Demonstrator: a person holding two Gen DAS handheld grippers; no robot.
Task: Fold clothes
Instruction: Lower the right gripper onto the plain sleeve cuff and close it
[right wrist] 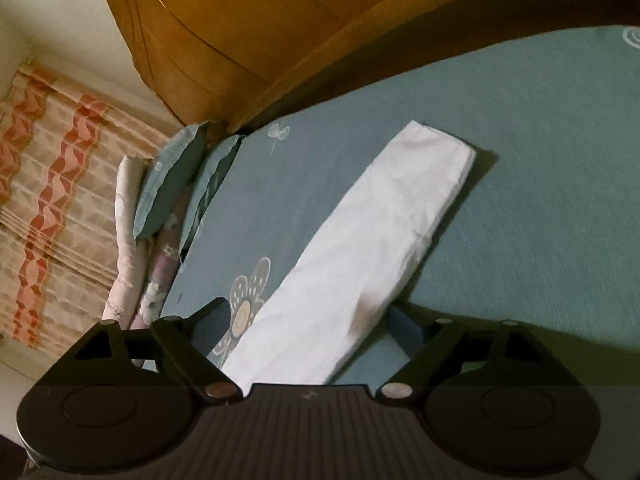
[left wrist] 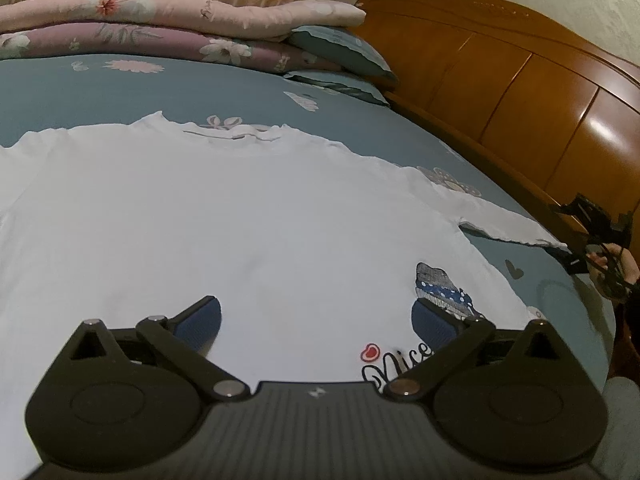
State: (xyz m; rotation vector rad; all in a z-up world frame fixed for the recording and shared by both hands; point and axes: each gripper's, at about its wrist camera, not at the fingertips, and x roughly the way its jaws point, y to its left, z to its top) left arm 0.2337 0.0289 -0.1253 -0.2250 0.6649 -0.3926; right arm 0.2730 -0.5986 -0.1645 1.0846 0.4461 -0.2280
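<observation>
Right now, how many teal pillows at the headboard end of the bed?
2. Upper teal pillow lies under the folded pink floral quilt's end; lower teal pillow sits beneath it on the teal bedsheet, beside the wooden headboard. More may be hidden behind the quilts.

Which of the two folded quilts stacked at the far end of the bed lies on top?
The pale pink floral quilt lies on top. The purple floral quilt sits beneath it, directly on the blue bedsheet.
</observation>
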